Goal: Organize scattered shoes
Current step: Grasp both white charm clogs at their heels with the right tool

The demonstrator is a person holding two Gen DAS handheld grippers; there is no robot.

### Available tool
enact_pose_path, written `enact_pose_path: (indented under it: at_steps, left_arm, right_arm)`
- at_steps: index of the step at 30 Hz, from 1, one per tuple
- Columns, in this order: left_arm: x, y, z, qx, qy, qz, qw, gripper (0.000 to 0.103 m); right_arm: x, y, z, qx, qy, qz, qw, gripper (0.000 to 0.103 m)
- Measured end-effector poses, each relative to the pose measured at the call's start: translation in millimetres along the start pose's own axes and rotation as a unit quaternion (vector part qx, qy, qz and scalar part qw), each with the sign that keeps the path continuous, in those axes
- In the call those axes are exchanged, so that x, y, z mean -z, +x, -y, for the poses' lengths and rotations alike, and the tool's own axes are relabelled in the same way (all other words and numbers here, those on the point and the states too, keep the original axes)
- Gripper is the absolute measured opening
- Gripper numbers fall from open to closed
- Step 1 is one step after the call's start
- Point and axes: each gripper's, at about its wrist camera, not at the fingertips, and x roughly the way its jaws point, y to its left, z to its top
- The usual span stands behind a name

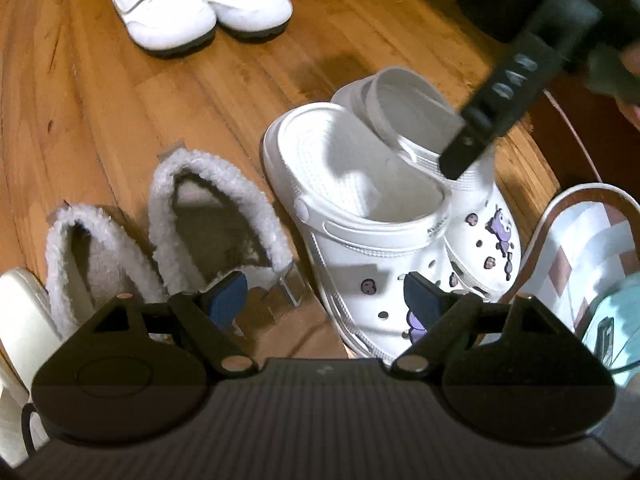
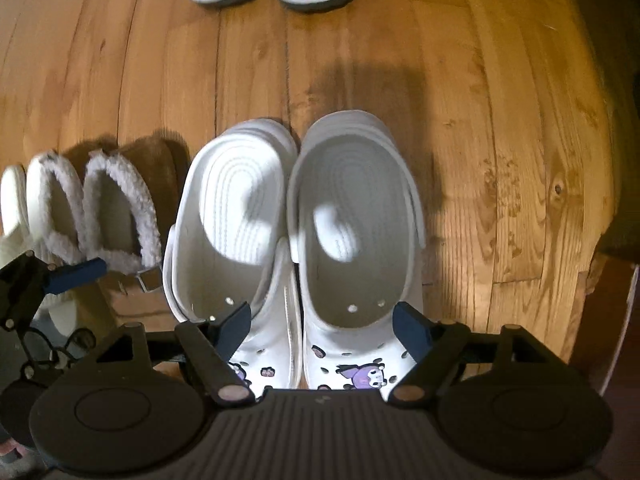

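Hovering over the white clogs (image 2: 296, 220), paired side by side on the wooden floor (image 2: 500, 120) beside the fleece-lined slippers (image 2: 100, 208). Right gripper (image 2: 324, 322) and left gripper (image 1: 320, 296) both wide open, holding nothing. Pairing step looks finished; next likely the white sneakers (image 1: 200, 4), needing a reach across.

You have two white clogs (image 2: 296, 240), two fleece-lined slippers (image 2: 100, 216), two white sneakers (image 1: 200, 0), one cream shoe (image 1: 20, 320) at the left edge

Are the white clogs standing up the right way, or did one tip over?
Both white clogs stand upright, side by side on the wooden floor. You can look straight down into both openings and see their insoles, charms on top.
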Motion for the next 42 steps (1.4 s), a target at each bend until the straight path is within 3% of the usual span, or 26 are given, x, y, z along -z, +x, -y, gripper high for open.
enact_pose_path:
  at_steps: [4,11,13,18,19,20,24,26,36,42]
  left_arm:
    - [-1.7,-5.1,1.8,0.021,0.008,0.026,0.9994,0.086]
    - [-7.1,5.1,3.1,0.050,0.008,0.026,0.9984,0.086]
    - [-7.7,8.5,3.2,0.051,0.006,0.020,0.9985,0.086]
    - [-9.1,12.2,1.9,0.052,0.003,0.020,0.9985,0.086]
    - [-9.7,14.0,-0.1,0.050,-0.002,0.018,0.9986,0.086]
    - [-9.5,15.0,-1.6,0.049,-0.005,0.017,0.9987,0.086]
    - [-9.3,17.3,-10.2,0.053,-0.025,0.010,0.9982,0.086]
    - [-10.0,15.4,-14.3,0.057,-0.034,0.012,0.9977,0.086]
    - [-13.7,-2.6,-35.0,0.052,-0.065,0.043,0.9956,0.086]
    - [-13.4,-3.5,-44.6,0.043,-0.076,0.044,0.9953,0.086]
  right_arm:
    - [-22.5,9.9,-6.4,-0.001,0.009,-0.054,0.998,0.075]
    - [-45.0,45.9,-2.1,-0.029,0.055,-0.125,0.990,0.064]
    - [-46.6,57.6,-7.3,-0.029,0.043,-0.148,0.988,0.058]
    - [-43.1,90.7,-24.5,-0.001,-0.004,-0.200,0.980,0.058]
    - [-42.1,94.6,-27.0,0.006,-0.011,-0.203,0.979,0.054]
    - [-42.3,95.0,-27.7,0.002,-0.013,-0.205,0.979,0.043]
    - [-39.2,88.3,-26.1,0.022,-0.015,-0.195,0.980,0.034]
    - [-36.9,83.1,-25.3,0.024,-0.017,-0.187,0.982,0.022]
    - [-35.1,35.0,-8.5,-0.015,0.013,-0.144,0.989,0.021]
    - [-41.8,43.2,-11.1,-0.007,0.014,-0.163,0.986,0.023]
